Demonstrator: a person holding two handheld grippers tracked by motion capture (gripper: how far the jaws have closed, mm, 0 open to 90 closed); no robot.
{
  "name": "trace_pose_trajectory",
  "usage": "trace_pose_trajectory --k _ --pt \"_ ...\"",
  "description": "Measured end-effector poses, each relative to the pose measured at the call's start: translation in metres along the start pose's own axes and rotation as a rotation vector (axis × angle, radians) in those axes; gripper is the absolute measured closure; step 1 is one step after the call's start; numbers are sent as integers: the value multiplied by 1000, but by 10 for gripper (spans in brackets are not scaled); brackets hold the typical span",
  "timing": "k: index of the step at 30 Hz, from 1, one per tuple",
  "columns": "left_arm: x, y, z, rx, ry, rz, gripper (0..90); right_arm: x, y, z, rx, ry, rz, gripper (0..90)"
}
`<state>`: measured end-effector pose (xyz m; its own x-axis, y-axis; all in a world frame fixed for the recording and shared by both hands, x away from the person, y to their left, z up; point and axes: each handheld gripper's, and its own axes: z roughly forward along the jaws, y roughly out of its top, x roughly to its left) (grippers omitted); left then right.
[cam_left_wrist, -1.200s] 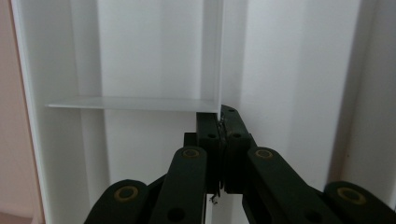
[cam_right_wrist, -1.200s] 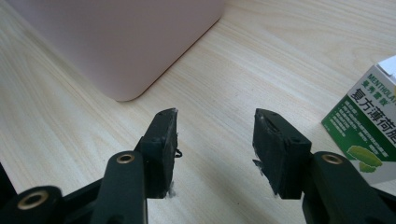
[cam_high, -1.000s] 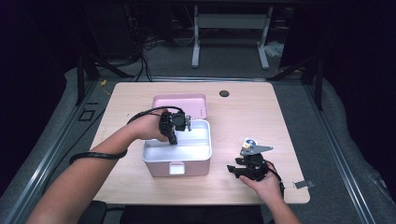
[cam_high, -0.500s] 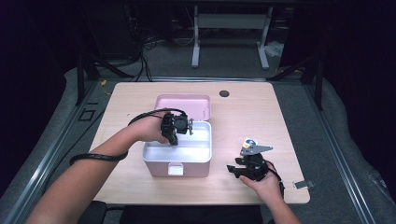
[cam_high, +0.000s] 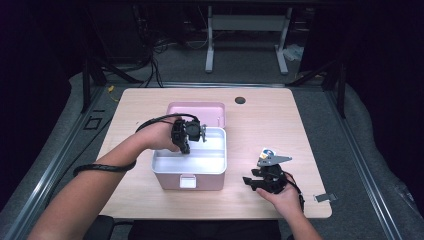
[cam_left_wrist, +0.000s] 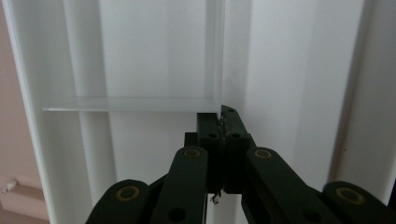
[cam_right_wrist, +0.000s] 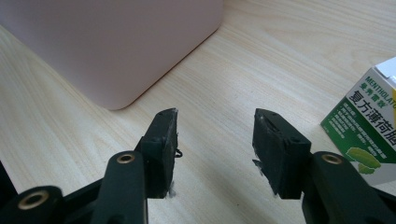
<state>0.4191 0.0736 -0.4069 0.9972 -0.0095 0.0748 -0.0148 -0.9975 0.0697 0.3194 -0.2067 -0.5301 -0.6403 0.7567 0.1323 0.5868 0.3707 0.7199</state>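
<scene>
The landmark here is the pink box (cam_high: 190, 172), which stands open a little left of the middle of the wooden table (cam_high: 265, 125). Its inside is white, and its pink lid (cam_high: 196, 108) lies flat behind it, on the far side.

At the left, a forearm comes in from the lower left corner and reaches over the box. The left claw (cam_high: 199, 133) hangs over the far part of the box, near the edge where the lid joins, and it points toward the right side of the box. In the left gripper view, the two black jaws of this claw (cam_left_wrist: 223, 122) are pressed fully together. Their tips are right at a thin white divider (cam_left_wrist: 133, 104) inside the box; whether they pinch something thin there I cannot tell.

To the right of the box, well apart from it, the right hand (cam_high: 282, 195) rests near the front edge of the table and holds the right claw (cam_high: 255, 180), which points back toward the box. In the right gripper view, the jaws of this claw (cam_right_wrist: 215, 135) stand wide apart with only bare table between them, and nothing is held. A small green and white carton (cam_right_wrist: 369, 135) stands just beside the claw, on the side away from the box.
</scene>
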Motion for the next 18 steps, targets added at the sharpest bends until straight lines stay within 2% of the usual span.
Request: trace_pose_trajectory --k 5,10,11,14,18 --pt "-1 -2 -9 -17 3 -12 894 0 0 0 -1 0 1 499" --pt "1 -10 -20 -41 13 -44 893 0 1 1 0 3 -2 499" --pt "1 -12 -22 -53 11 -61 893 0 1 1 -1 5 -6 499" --pt "2 -20 -27 -57 8 -79 893 0 2 1 -3 8 -4 499" --pt "3 -32 -31 -74 -1 -132 893 1 3 3 -4 6 -3 499"
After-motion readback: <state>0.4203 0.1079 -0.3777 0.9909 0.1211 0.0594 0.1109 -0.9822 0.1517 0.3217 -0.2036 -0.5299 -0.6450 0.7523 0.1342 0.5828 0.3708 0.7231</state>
